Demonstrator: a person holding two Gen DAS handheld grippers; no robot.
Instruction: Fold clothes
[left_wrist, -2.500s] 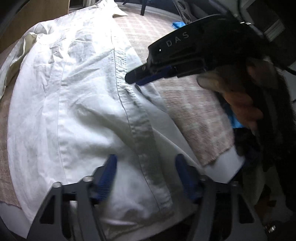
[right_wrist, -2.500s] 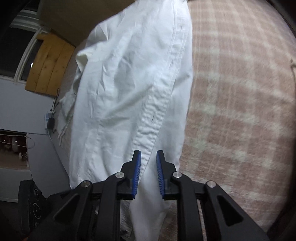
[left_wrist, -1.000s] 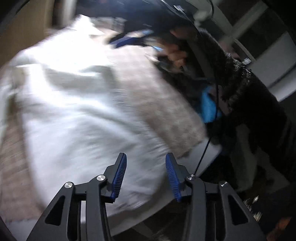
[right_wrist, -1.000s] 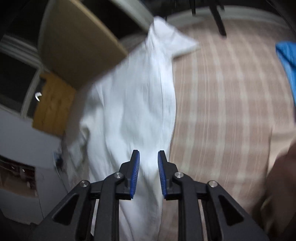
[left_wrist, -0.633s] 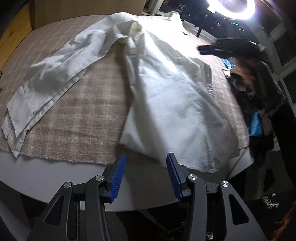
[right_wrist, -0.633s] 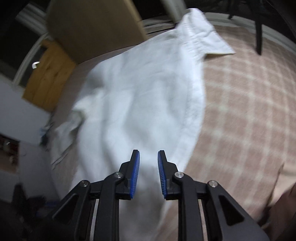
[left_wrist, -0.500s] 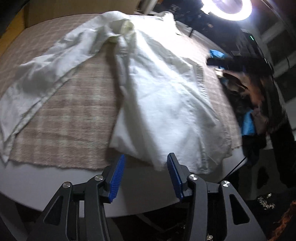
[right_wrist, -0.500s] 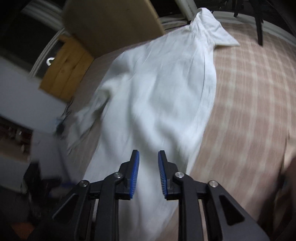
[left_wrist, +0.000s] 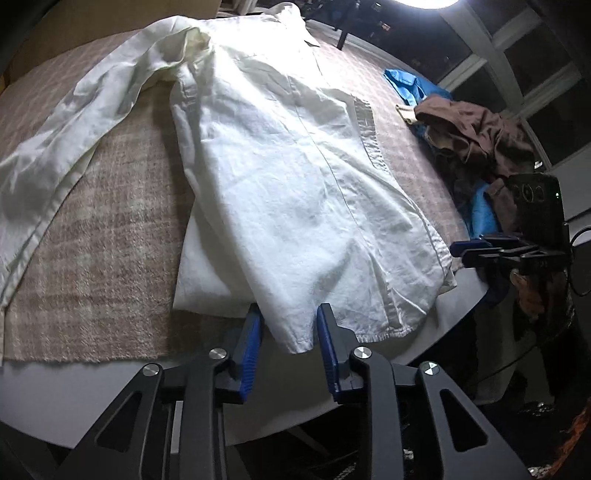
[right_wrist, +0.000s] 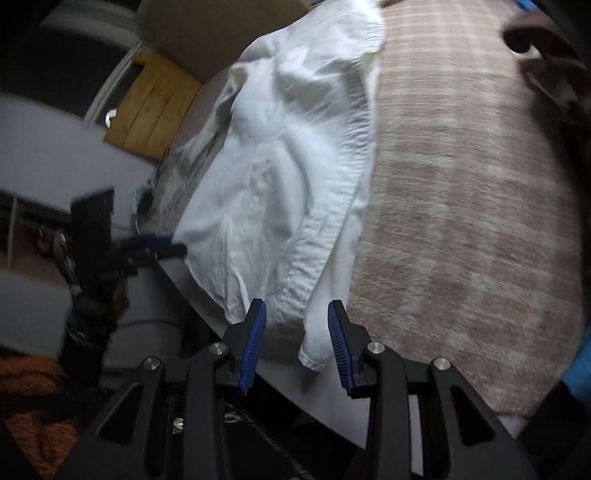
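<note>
A white long-sleeved shirt (left_wrist: 280, 173) lies on a pink checked cloth (left_wrist: 103, 236) over a round table, one side folded over its body, one sleeve stretched out to the left. My left gripper (left_wrist: 288, 338) is open with the near hem corner of the shirt between its blue pads. My right gripper (right_wrist: 297, 334) is open with the other hem corner (right_wrist: 312, 354) between its pads at the table edge. The right gripper also shows in the left wrist view (left_wrist: 476, 253), at the shirt's right hem. The left gripper shows in the right wrist view (right_wrist: 166, 249).
A pile of brown and blue clothes (left_wrist: 469, 136) lies on the right of the table. The white table rim (left_wrist: 74, 398) runs in front of the left gripper. A ring light (left_wrist: 424, 3) shines at the back. A wooden board (right_wrist: 151, 107) stands beyond the table.
Both grippers have come down to the near hem of the shirt, one at each corner. The right gripper's jaws have opened wider; it was nearly shut before.
</note>
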